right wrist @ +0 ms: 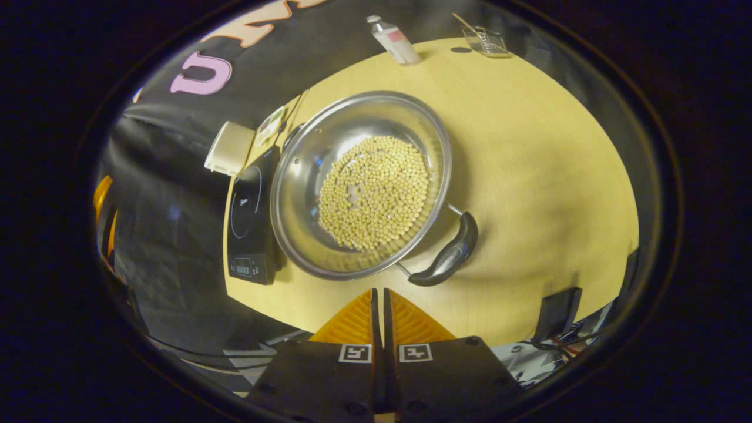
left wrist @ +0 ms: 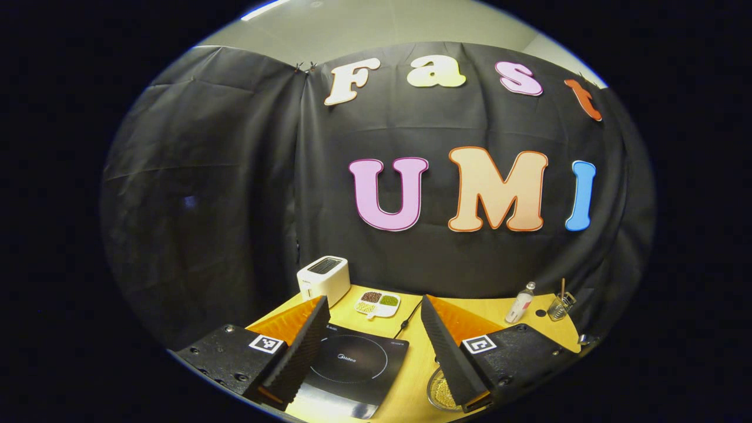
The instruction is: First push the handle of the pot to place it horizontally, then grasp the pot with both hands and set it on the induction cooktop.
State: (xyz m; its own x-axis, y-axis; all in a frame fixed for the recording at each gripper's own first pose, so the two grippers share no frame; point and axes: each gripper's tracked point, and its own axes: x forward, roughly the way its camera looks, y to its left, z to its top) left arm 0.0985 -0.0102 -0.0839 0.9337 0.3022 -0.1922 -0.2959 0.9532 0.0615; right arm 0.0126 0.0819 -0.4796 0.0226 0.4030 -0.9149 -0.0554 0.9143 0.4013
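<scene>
The table (right wrist: 529, 176) is seen from above in the right gripper view, with the pot (right wrist: 294, 176) (holding beans (right wrist: 374, 191)) set just right of the cooktop (right wrist: 249, 217), its handle (right wrist: 446, 255) at the near side. The left gripper (left wrist: 367, 346) is spread wide over the cooktop (left wrist: 352, 364); the right gripper (right wrist: 379, 305) is closed on nothing.

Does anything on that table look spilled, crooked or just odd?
Nothing spilled: the beans sit inside the pot. The pot stands on the table beside the induction cooktop, not on it, and its black handle points off at an angle.
</scene>
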